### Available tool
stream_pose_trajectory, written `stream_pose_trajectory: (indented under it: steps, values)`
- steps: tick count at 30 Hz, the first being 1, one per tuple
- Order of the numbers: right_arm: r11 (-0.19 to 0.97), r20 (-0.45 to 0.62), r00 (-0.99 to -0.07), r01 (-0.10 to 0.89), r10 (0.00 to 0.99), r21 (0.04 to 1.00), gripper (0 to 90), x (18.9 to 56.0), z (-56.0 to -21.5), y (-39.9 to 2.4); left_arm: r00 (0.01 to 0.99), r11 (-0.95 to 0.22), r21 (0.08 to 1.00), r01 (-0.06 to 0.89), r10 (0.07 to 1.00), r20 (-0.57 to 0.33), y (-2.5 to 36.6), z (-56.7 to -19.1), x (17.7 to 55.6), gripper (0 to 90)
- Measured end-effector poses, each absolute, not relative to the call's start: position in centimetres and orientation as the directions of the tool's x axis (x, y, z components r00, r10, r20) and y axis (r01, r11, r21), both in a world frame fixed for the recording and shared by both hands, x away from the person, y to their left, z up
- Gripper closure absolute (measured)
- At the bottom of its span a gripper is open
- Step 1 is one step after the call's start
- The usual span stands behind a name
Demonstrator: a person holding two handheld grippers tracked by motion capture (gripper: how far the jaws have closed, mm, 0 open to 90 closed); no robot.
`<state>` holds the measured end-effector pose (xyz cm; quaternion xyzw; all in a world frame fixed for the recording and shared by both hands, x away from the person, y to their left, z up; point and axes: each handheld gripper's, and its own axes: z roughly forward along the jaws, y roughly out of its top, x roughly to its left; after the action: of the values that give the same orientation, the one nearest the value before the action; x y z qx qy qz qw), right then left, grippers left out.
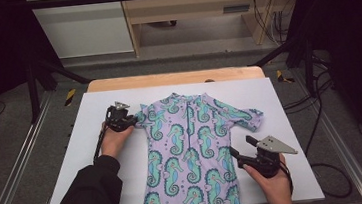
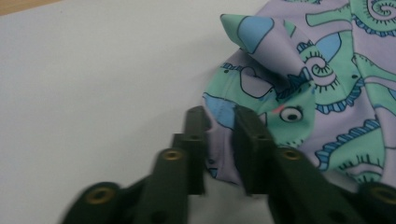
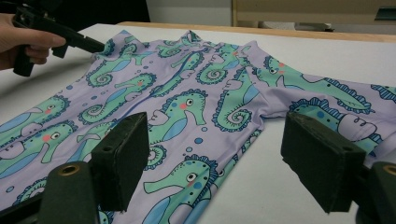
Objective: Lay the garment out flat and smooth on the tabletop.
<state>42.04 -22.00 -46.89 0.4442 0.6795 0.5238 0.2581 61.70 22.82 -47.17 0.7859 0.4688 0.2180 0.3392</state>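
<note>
Lilac swimsuit (image 1: 188, 146) with teal seahorse print, on a white table (image 1: 91, 125).

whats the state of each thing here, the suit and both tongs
seahorse swimsuit: lying flat, front up, on the white table; its sleeve by the left tongs is bunched and lifted
left tongs: shut on the sleeve's edge, fabric pinched between the jaws
right tongs: open, jaws wide above the suit's side, gripping nothing
</note>
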Motion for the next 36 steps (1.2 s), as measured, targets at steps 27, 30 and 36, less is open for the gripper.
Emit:
stream_pose_trajectory:
  steps: [27,30,36]
  values:
    - [0.059,0.116,-0.471,0.341,0.875,0.938,20.4,42.3,-47.0,-22.1,0.258,-0.157,0.921,0.356,0.964,0.065,25.2,-44.4,51.8,57.4]
    - [0.062,0.113,-0.469,0.342,0.876,0.938,18.5,42.4,-47.0,-22.2,0.267,-0.157,0.935,0.318,0.961,0.071,25.3,-44.1,50.9,50.8]
    - [0.073,0.096,-0.460,0.335,0.883,0.939,13.7,42.8,-46.8,-22.7,0.304,-0.118,0.956,0.269,0.952,0.032,25.5,-43.4,48.7,38.3]
